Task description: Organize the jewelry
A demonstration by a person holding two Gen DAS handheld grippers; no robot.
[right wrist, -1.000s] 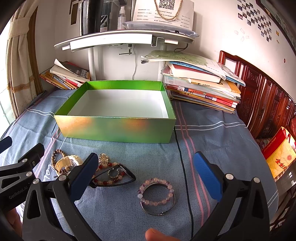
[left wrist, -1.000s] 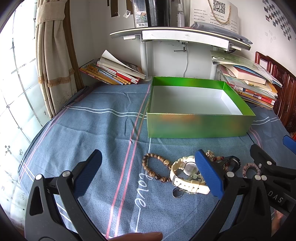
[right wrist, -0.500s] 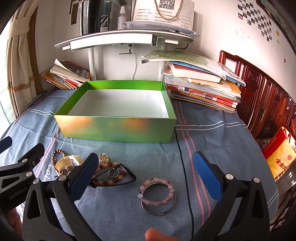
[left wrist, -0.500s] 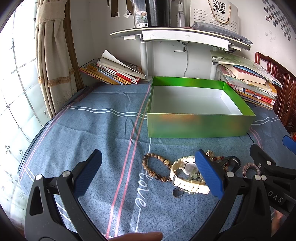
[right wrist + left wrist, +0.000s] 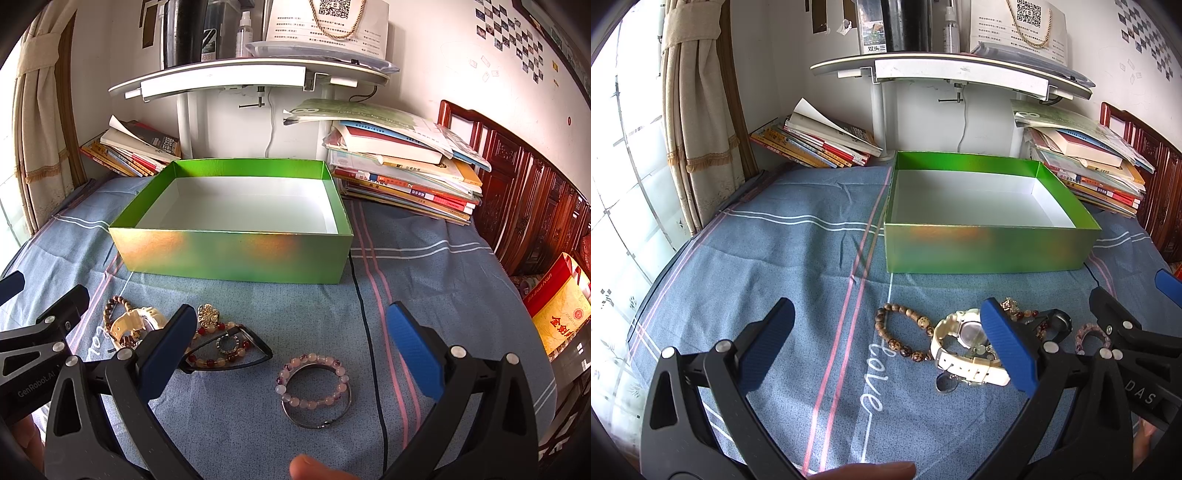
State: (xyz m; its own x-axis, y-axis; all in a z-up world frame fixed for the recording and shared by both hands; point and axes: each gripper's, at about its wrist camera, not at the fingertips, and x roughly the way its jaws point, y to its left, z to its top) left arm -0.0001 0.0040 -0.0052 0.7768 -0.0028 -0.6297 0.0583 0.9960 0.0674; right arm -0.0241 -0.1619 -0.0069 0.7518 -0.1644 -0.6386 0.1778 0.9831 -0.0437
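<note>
Right wrist view: the right gripper [image 5: 291, 347] is held low, jaws spread wide, above the pink bead bracelet [image 5: 313, 384]; the left gripper [image 5: 886, 347] is likewise held agape near the white watch [image 5: 964, 347], nearer than the green box [image 5: 232, 254].

Bright daylight from window [image 5: 624, 192] at left; soft shadows; sharp focus; strong fisheye bending, dark corners.

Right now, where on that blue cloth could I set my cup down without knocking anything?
Bare cloth lies left of the green box, toward the curtain, and right of the pink bead bracelet, toward the red bag. It is crowded in front of the box: watch, brown beads and other bracelets.
</note>
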